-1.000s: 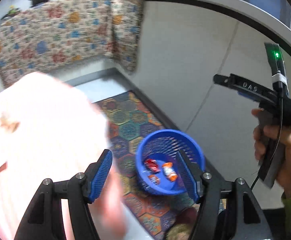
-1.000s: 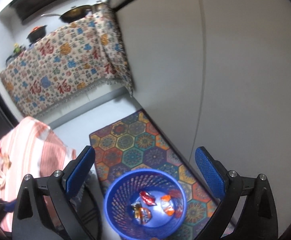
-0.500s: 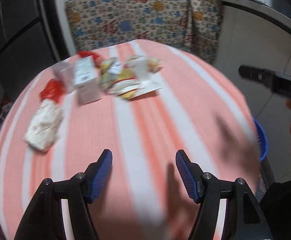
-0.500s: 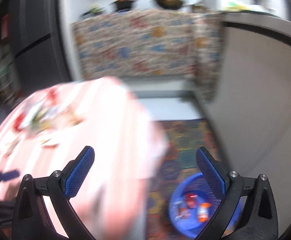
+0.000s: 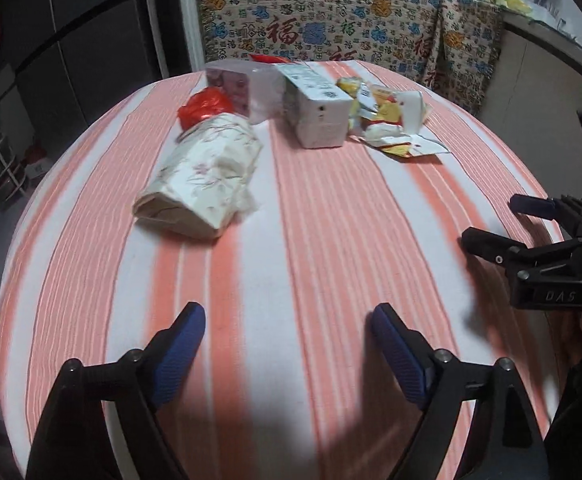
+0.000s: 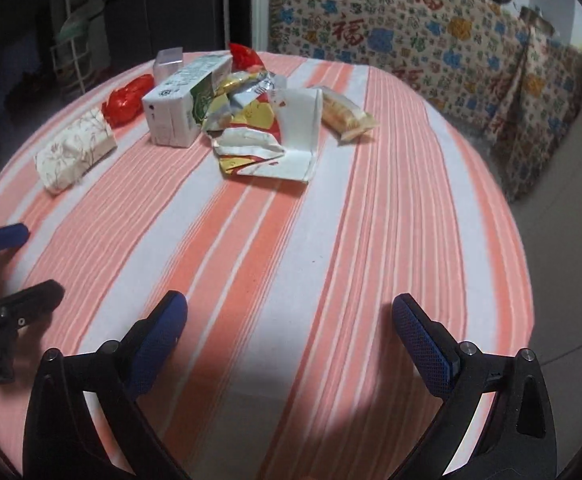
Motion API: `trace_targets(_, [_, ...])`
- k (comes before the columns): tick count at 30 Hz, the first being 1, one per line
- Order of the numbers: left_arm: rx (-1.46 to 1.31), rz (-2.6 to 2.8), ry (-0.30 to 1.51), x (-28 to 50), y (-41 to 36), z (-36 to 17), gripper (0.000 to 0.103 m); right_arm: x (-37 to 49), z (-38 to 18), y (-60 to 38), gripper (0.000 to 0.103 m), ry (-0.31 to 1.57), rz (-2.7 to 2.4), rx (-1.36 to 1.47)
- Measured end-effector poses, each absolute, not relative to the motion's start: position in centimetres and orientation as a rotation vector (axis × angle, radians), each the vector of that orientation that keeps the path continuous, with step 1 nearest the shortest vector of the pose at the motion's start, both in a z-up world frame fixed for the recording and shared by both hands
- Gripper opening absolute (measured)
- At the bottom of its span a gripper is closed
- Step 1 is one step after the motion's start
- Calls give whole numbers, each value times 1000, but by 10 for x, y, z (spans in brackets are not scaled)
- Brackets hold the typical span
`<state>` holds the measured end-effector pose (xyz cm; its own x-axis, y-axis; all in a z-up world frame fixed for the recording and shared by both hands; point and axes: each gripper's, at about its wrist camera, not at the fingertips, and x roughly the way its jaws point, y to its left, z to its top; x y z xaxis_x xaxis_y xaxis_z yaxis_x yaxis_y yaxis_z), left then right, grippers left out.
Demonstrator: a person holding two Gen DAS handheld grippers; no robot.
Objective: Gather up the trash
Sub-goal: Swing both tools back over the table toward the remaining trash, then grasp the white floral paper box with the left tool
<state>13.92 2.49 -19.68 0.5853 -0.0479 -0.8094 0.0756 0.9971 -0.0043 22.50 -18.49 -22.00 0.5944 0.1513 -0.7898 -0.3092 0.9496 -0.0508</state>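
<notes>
We hold the left gripper (image 5: 285, 344) and right gripper (image 6: 289, 334) with jaws apart and empty. The trash, wrappers (image 6: 265, 128) and a carton (image 6: 183, 100), lies at twelve o'clock on the striped table (image 6: 331, 240); we judge its collection not yet done.

left wrist: looking forward and down over the striped table (image 5: 331, 240) from its near edge, trash pile (image 5: 319, 108) lying far | right wrist: looking from the same near edge, sitting further right, angling left | shared: table (image 6: 291, 240), trash pile (image 6: 251, 120), patterned cloth (image 6: 411, 40) hanging behind; each view catching the other gripper at its side
</notes>
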Motion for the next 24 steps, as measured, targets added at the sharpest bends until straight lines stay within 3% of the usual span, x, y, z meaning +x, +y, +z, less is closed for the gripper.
trace_targets(3, [32,-83,938,139,33,-198,96,228,-221,-184,103,902,275,-180])
trace_targets(12, [-27,-206,899,156,78,-163,95,224,-219,-183,103,903,278,-177])
trace_targets(16, [69,-284,912,190,83,-145,95,224,-220,-183,103,903,279,-177])
trace_targets(24, [142,-300,1070,264,92,-191,95,224,-220,-184,103,902,278,-176])
